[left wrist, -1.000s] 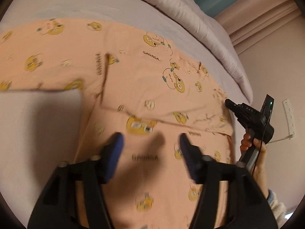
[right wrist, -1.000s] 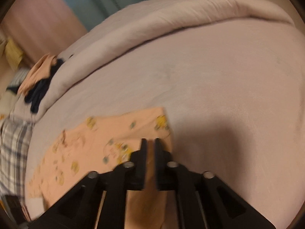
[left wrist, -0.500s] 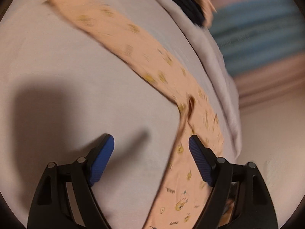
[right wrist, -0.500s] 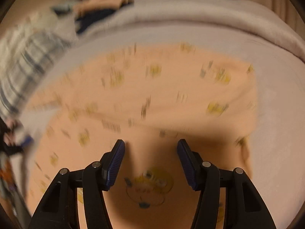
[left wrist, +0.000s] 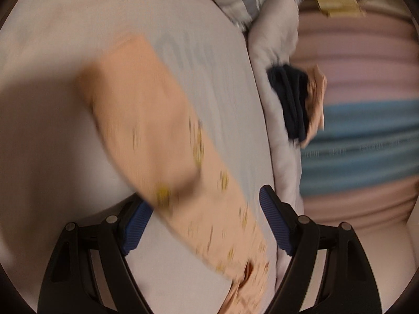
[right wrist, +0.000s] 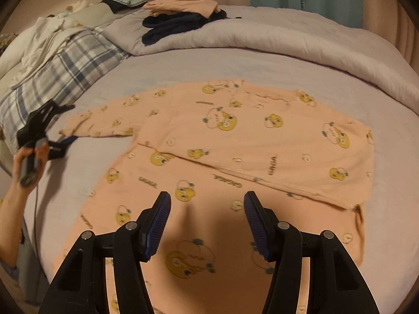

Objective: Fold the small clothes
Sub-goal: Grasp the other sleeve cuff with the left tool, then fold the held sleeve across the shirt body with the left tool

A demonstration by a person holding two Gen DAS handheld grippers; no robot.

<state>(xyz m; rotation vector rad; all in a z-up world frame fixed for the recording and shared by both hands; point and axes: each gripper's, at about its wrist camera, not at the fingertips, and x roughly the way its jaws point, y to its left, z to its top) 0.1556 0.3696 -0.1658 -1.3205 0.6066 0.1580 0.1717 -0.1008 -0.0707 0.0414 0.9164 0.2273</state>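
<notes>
A peach long-sleeved shirt with yellow cartoon prints lies flat on the bed. Its right sleeve is folded across the body; its left sleeve stretches out to the left. My right gripper is open and empty, hovering over the shirt's lower body. My left gripper is open at the cuff end of the left sleeve, which runs blurred between its fingers. It also shows in the right wrist view, held by a hand.
A rolled grey duvet lies along the far side with folded navy and peach clothes on it. A plaid pillow sits at the left. Grey sheet surrounds the shirt.
My right gripper opened and pulled back over the shirt's lower body. My left gripper swung left from the shirt's body to the end of the left sleeve.
</notes>
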